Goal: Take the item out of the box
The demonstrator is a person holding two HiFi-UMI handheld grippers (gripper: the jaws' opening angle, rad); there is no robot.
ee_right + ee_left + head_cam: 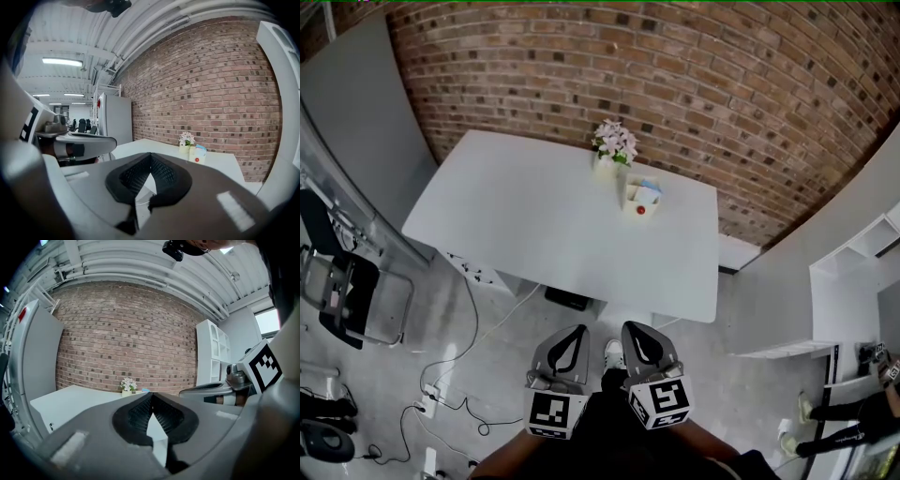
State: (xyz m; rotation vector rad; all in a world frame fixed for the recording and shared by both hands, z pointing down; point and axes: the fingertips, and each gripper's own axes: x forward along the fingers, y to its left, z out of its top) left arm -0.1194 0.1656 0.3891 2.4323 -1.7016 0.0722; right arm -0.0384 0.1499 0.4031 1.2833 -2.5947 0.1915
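Note:
A small white box [642, 198] with a red dot on its front and something light blue showing at its top stands on the white table [534, 216], near the far edge. The right gripper view also catches the box [198, 154]. My left gripper [573, 335] and right gripper [636, 333] hang side by side close to my body, over the floor and well short of the table's near edge. In both gripper views the jaws meet at their tips, left gripper [151, 395] and right gripper [150, 155], with nothing between them.
A pot of pale pink flowers [613, 146] stands just behind and left of the box. A brick wall [694, 84] runs behind the table. Cables [450, 375] lie on the floor at left, beside a black chair [342, 300]. White shelving [853, 281] stands at right.

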